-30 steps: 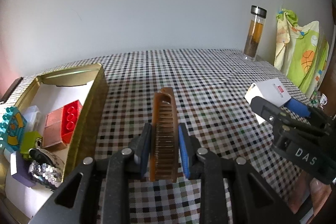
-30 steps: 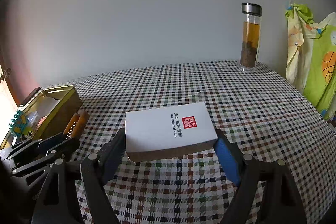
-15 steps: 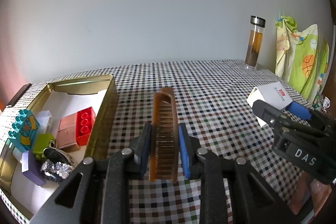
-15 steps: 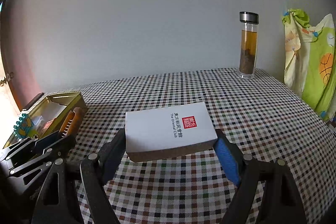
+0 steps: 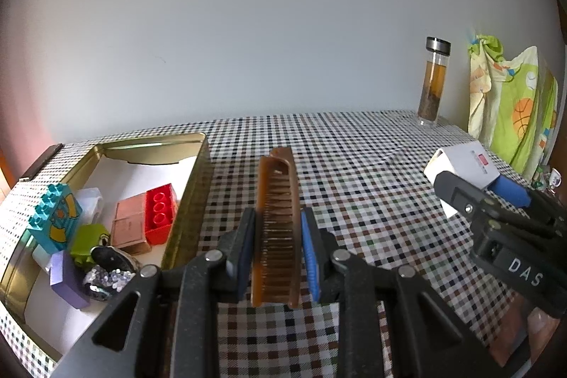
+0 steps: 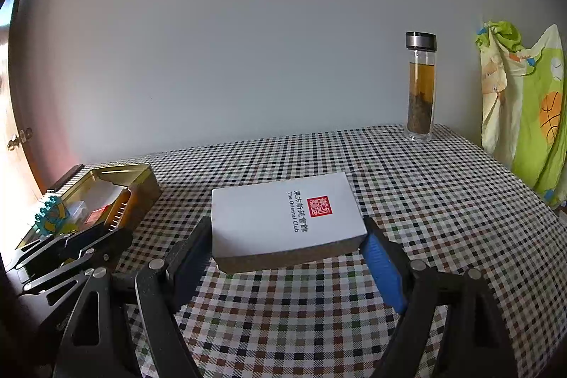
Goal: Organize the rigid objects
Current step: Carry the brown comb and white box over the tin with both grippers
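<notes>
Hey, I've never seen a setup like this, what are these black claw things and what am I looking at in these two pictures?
Those claws are hand-held grippers, one in each of a person's hands, each with a fisheye camera looking along its two fingers. One picture comes from the left gripper, which is shut on a brown comb. The other comes from the right gripper, which grips a white box with a red stamp. Below is a table with a checked tablecloth. At the left stands an open gold tin holding toy bricks and other small things. A glass bottle of brownish liquid stands by the wall, beside a green patterned cloth.
</notes>
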Demonstrator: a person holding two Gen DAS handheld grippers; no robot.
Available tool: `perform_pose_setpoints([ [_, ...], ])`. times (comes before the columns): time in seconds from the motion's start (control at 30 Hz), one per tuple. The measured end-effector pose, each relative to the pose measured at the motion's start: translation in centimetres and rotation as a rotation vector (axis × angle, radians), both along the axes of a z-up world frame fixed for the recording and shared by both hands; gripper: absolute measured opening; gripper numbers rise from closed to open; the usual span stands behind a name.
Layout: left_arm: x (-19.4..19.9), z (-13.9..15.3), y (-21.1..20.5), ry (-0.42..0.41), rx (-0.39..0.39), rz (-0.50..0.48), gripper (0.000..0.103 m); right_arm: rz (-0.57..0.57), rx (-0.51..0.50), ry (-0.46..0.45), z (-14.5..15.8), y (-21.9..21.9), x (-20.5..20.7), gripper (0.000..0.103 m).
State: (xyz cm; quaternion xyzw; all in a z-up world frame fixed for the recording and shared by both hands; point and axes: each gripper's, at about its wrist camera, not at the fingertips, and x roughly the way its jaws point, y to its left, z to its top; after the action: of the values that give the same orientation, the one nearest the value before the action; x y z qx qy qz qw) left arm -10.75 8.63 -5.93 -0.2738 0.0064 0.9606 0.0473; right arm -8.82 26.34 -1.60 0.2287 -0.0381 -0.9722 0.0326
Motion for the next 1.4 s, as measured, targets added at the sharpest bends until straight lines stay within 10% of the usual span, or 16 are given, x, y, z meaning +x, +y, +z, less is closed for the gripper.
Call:
perform_pose_setpoints([
  [1.4,7.0,2.7,-7.4,0.207,-0.025,0.159,0.024,0.219,0.018,0.083,0.5,-9.3,2.0,0.083],
])
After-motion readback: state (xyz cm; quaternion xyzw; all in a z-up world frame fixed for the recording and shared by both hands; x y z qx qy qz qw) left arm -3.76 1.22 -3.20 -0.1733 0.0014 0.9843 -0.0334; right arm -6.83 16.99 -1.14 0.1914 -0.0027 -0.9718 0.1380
